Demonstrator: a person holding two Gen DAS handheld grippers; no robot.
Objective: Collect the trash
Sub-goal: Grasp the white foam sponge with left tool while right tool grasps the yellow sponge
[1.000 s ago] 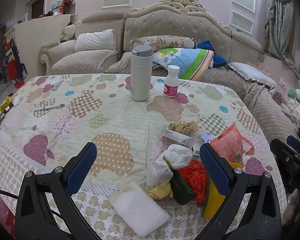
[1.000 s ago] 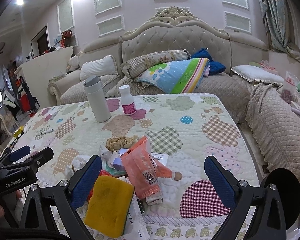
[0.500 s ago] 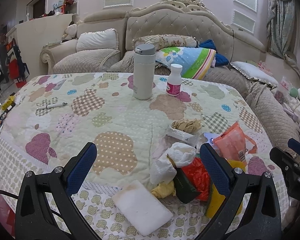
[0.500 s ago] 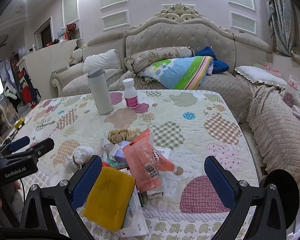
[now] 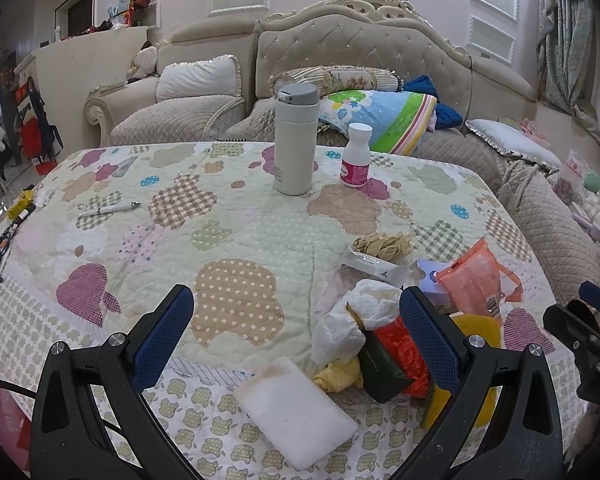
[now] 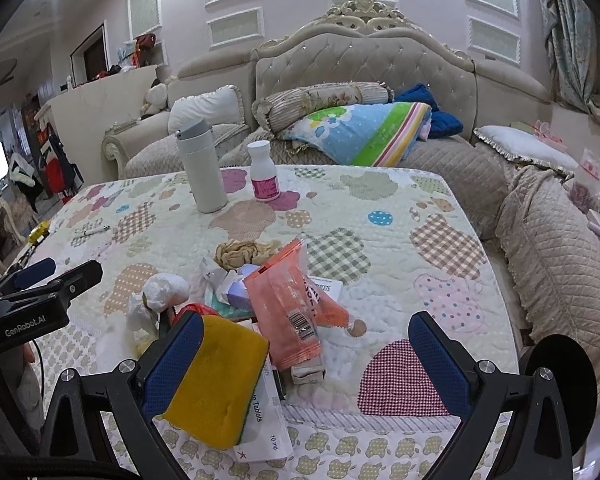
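Observation:
A heap of trash lies near the front right of the quilted table point(image 5: 236, 236): crumpled white tissue point(image 5: 352, 320), a red wrapper point(image 5: 400, 344), a dark green packet point(image 5: 380, 368), a white sponge point(image 5: 296, 400), a yellow sponge point(image 6: 220, 376), an orange plastic pouch point(image 6: 288, 304), a tablets box point(image 6: 272, 428) and a beige crumpled wad point(image 6: 240, 252). My left gripper point(image 5: 296, 336) is open and empty, low over the tissue and white sponge. My right gripper point(image 6: 304, 356) is open and empty, above the orange pouch, its left finger beside the yellow sponge.
A white thermos point(image 5: 294, 140) and a small pink-labelled bottle point(image 5: 356, 156) stand at the table's far side. A pen point(image 5: 110, 209) lies at the left. A tufted sofa with pillows point(image 5: 364, 64) runs behind and along the right.
Both grippers have drifted slightly; the trash heap sits a little more to the right and farther from the left gripper. Both stay open and empty.

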